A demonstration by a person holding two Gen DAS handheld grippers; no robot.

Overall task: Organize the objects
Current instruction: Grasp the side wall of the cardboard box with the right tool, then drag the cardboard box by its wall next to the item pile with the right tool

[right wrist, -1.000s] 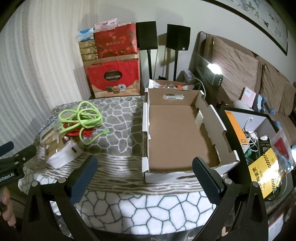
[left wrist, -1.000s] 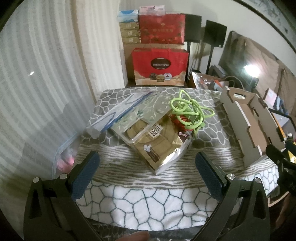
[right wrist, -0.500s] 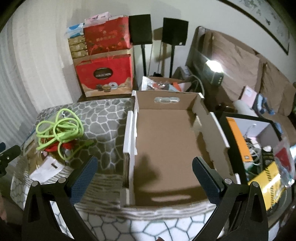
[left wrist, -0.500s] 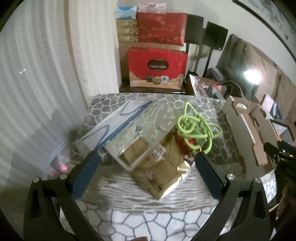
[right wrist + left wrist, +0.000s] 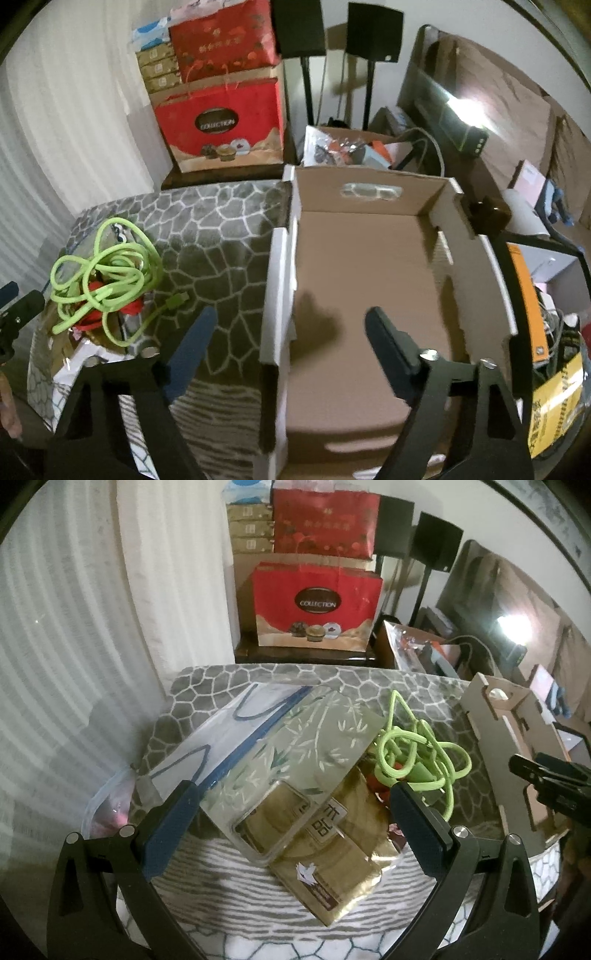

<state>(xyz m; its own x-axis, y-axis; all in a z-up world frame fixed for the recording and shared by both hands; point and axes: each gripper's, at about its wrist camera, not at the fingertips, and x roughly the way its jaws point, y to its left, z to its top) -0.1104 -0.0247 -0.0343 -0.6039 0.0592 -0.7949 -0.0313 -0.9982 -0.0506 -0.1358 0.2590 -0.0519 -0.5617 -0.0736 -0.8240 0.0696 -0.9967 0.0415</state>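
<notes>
Two grippers are hovering: the left gripper, fingers wide and holding nothing, is framing the clear-windowed packet of gold sachets, lying diagonally on the patterned surface; the right gripper, empty, is closing astride the open cardboard box's left wall.

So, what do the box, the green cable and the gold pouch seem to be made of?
The box: corrugated cardboard, matte brown inside with white outer faces and a cut handle slot. The green cable: probably a braided or rubbery sheath, matte, lying in soft loops. The gold pouch: likely metallised foil or plastic film, glossy, with creases that catch light.
</notes>
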